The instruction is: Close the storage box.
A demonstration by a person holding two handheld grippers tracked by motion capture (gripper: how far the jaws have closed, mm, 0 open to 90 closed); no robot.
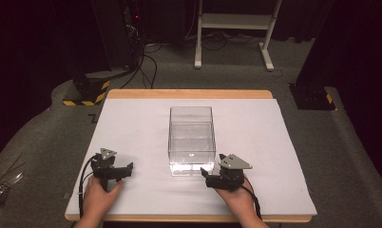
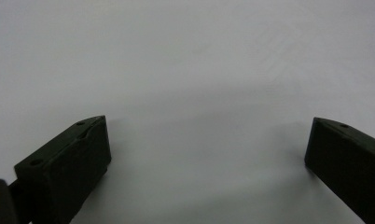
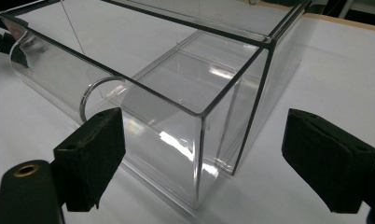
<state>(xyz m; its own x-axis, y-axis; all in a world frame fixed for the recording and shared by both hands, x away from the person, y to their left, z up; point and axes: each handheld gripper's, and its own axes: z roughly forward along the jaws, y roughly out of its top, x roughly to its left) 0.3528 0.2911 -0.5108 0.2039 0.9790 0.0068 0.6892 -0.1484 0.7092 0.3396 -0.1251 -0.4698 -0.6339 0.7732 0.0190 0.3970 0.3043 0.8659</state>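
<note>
A clear, open-topped plastic box (image 1: 191, 124) stands in the middle of the white table mat (image 1: 132, 128). My right gripper (image 1: 213, 173) is open just off the box's near right corner (image 3: 199, 140), jaws spread wide and touching nothing. A clear tube with a ring-like end (image 3: 90, 100) lies along the box's near wall; I cannot tell whether it is inside or outside. My left gripper (image 1: 114, 167) rests open at the near left of the mat. In the left gripper view its fingers (image 2: 64, 163) frame nothing but bare mat (image 2: 195, 70).
The mat covers a wooden table whose far edge (image 1: 189, 93) shows. Beyond it the floor holds cables (image 1: 148, 66), a black-and-yellow striped base (image 1: 87, 90) and a white frame stand (image 1: 236, 28). Bare mat lies on both sides of the box.
</note>
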